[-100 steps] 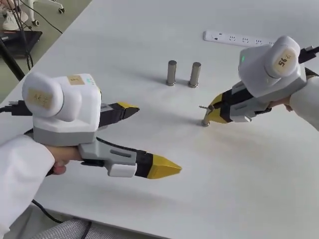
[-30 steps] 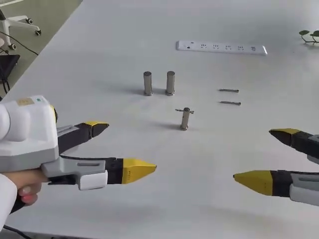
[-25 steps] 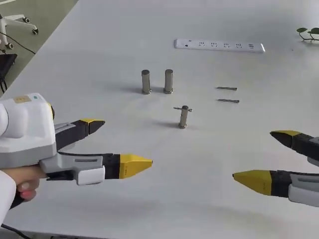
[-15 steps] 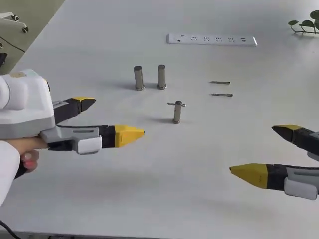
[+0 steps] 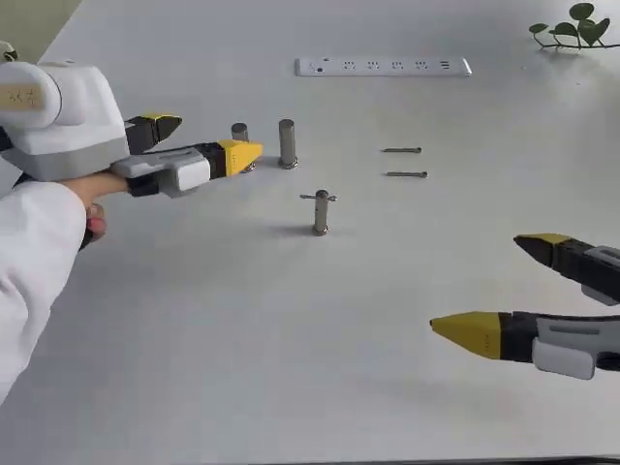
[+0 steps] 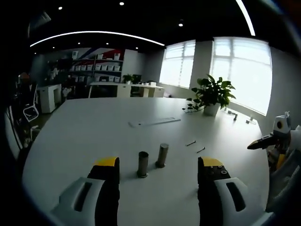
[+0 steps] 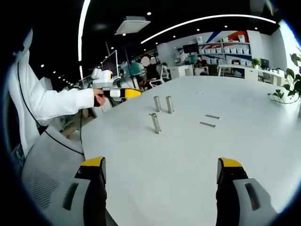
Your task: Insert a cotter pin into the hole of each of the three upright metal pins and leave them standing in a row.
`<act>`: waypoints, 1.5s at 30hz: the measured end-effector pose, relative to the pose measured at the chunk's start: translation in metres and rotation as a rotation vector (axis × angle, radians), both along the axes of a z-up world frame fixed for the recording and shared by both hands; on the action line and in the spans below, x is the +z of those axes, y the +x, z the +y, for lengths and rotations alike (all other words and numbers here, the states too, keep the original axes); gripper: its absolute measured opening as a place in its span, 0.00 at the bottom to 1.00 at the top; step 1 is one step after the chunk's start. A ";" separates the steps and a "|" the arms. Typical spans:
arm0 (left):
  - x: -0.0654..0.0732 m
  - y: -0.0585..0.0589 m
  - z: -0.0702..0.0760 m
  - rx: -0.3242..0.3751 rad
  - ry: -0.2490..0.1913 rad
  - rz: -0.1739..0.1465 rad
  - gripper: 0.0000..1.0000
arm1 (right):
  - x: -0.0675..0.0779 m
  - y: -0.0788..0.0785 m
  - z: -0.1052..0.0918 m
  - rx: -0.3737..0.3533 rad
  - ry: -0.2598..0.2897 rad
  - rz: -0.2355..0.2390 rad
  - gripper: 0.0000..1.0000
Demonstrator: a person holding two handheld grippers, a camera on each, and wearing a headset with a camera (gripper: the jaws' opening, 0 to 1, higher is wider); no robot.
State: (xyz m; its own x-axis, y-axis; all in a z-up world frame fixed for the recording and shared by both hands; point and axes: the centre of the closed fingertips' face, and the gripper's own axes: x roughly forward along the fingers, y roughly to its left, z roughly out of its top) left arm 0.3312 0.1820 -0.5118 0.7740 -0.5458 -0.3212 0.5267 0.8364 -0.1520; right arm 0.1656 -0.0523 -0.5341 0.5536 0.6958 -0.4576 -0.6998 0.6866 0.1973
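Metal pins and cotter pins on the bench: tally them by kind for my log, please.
Upright metal pins: 3
Loose cotter pins: 2
Inserted cotter pin: 1
Total: 6

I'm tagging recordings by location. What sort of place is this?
Likely an open-plan office or lab: a long white table with a power strip, shelves along the far wall, big windows and a potted plant.
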 end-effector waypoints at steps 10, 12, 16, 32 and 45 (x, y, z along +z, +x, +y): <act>-0.040 0.028 -0.005 0.004 0.114 0.050 0.48 | 0.000 0.007 -0.005 -0.047 0.012 -0.007 0.95; -0.046 0.032 -0.006 0.001 0.148 0.046 0.43 | 0.000 0.007 -0.005 -0.044 0.007 -0.005 0.94; -0.051 0.037 -0.009 0.013 0.162 0.047 0.35 | -0.002 0.007 -0.006 -0.045 0.002 0.004 0.95; -0.063 0.050 -0.011 0.027 0.226 0.055 0.16 | -0.004 0.003 -0.016 -0.067 -0.001 0.017 0.95; -0.063 0.049 -0.007 0.033 0.228 0.060 0.11 | -0.005 -0.001 -0.014 -0.059 -0.009 0.026 0.94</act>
